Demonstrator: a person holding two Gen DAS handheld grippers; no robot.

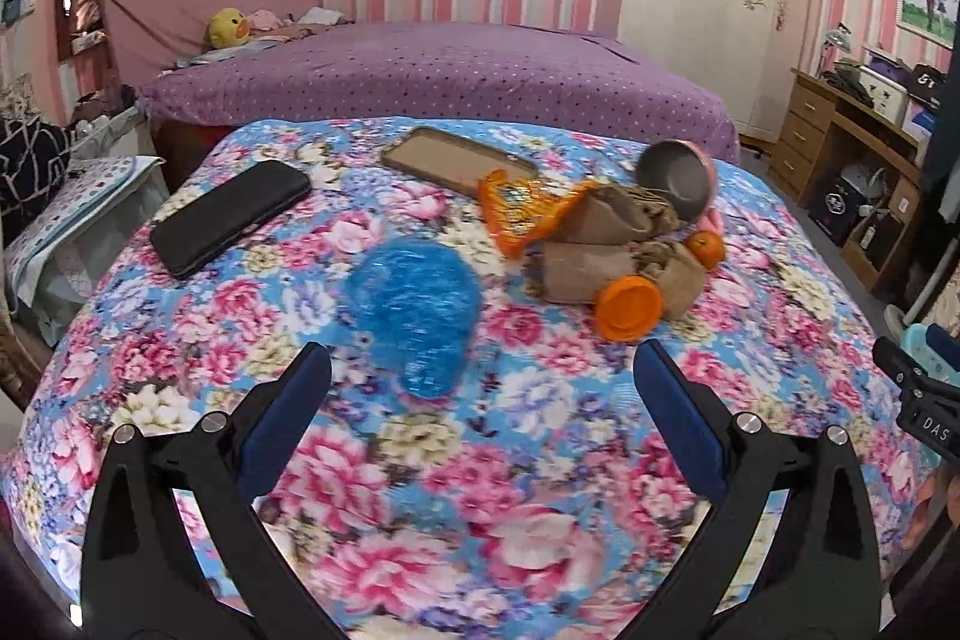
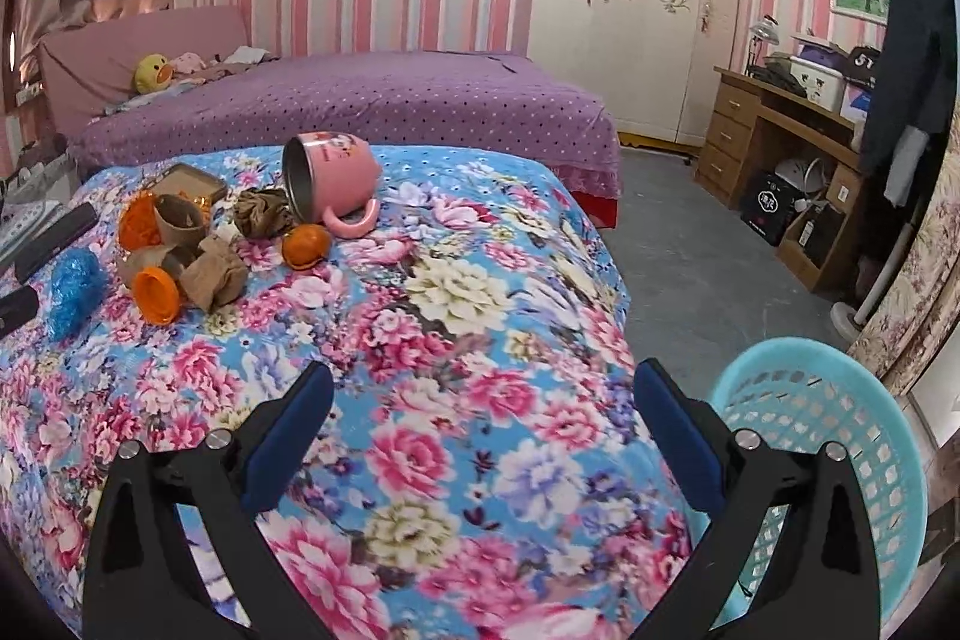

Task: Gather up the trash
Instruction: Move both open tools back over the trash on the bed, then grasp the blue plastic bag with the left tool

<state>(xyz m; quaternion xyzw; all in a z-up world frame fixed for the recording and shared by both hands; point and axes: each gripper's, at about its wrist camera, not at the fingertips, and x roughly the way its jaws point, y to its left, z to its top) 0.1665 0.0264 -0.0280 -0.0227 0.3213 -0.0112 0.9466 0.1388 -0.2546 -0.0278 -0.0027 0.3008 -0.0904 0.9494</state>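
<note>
so both the left gripper point(image 1: 480, 388) and right gripper point(image 2: 483, 394) gape empty; next, nip the blue crumpled wrapper point(image 1: 414, 310) mid-frame, then the basket point(image 2: 840, 436) lower right.

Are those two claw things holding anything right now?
No, nothing is held. The left gripper and the right gripper both have their jaws spread open over the floral blanket, with nothing between them.

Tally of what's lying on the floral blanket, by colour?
Orange: 3 – orange cap, tangerine, orange wrapper
Blue: 1 – crumpled blue plastic bag
Brown: 2 – brown paper wad, phone case
Black: 1 – black phone
Pink: 1 – pink mug, tipped on its side
Total: 8
</note>
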